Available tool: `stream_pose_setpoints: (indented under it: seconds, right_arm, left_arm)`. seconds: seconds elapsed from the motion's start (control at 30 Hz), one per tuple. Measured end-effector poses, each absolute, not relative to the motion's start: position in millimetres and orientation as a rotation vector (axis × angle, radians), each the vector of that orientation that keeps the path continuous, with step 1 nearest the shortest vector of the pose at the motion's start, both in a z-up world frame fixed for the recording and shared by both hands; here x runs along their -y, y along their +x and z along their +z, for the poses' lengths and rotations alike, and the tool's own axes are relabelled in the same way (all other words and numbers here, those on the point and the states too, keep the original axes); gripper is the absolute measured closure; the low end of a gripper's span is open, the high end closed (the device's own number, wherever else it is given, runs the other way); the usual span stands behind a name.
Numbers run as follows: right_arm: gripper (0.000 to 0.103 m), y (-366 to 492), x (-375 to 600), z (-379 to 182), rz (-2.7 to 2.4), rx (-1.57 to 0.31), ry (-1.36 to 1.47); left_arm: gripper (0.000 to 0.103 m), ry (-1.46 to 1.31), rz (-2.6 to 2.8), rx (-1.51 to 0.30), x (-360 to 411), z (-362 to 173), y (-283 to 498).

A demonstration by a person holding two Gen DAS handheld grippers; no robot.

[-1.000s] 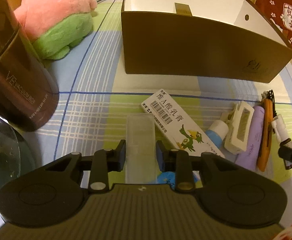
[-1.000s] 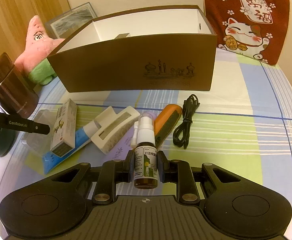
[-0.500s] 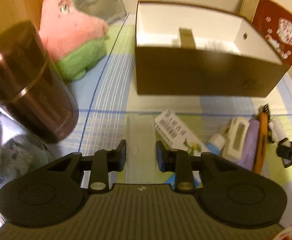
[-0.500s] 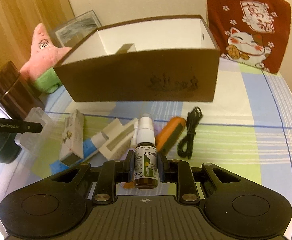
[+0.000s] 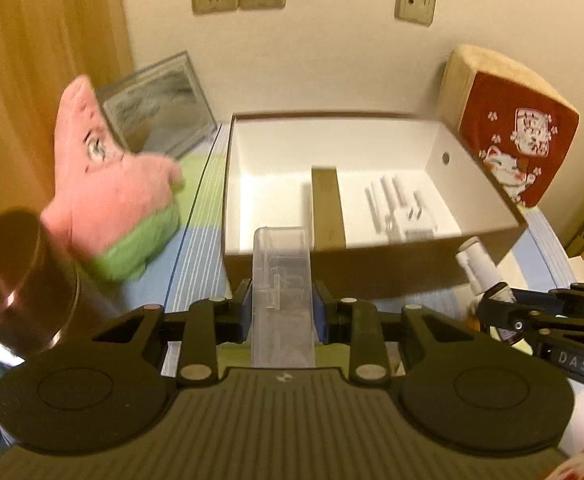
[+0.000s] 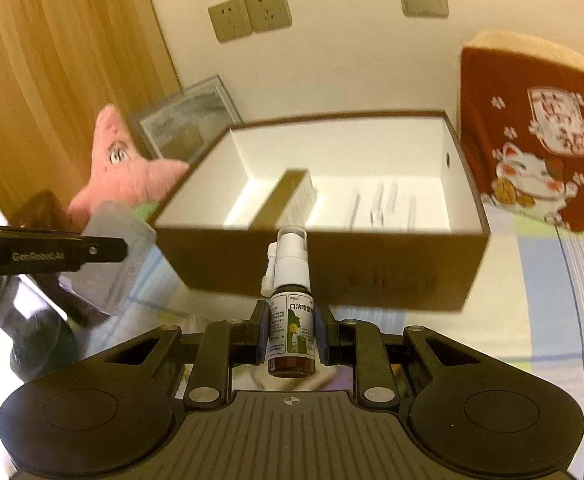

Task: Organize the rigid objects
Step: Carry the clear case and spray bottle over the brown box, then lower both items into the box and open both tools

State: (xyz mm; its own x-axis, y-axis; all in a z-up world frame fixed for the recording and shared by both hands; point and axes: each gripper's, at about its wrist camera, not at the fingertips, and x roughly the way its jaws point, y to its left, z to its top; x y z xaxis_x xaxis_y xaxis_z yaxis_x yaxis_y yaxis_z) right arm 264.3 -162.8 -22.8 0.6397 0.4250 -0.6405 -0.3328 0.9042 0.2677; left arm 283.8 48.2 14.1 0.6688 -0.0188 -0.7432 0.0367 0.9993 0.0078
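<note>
My left gripper (image 5: 281, 312) is shut on a clear plastic case (image 5: 282, 280), held up in front of the brown box (image 5: 372, 272). In the right wrist view that case (image 6: 110, 256) shows at the left under the other gripper's arm. My right gripper (image 6: 291, 334) is shut on a small brown spray bottle (image 6: 291, 320) with a white nozzle, also lifted before the box (image 6: 332, 264). The box has a white inside with a brown divider (image 5: 327, 204) and white items (image 5: 400, 208) in its right compartment.
A pink and green plush star (image 5: 112, 200) and a dark brown canister (image 5: 16, 276) stand to the left. A framed picture (image 5: 160, 104) leans on the wall. A red cat cushion (image 6: 532, 132) stands to the right of the box. The checked cloth (image 6: 552, 300) covers the table.
Both grippers have risen with their loads. The items on the cloth have dropped out of view, and the inside of the box now shows from above.
</note>
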Motion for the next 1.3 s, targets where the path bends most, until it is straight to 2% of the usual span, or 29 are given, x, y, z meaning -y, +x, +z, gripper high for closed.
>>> stream_pose_setpoints:
  seconds: [0.53, 0.9, 1.3]
  right_arm:
    - [0.083, 351, 142, -1, 0.406, -0.715, 0.133]
    - [0.083, 408, 128, -28, 0.355, -0.808, 0.127]
    - [0.083, 430, 119, -66, 0.331, -0.921, 0.112]
  left_arm:
    - [0.077, 0.07, -0.039, -0.823, -37, 24, 376]
    - [0.077, 0.087, -0.041, -0.913, -44, -8, 430]
    - [0.077, 0.127, -0.038, -1.021, -41, -53, 461]
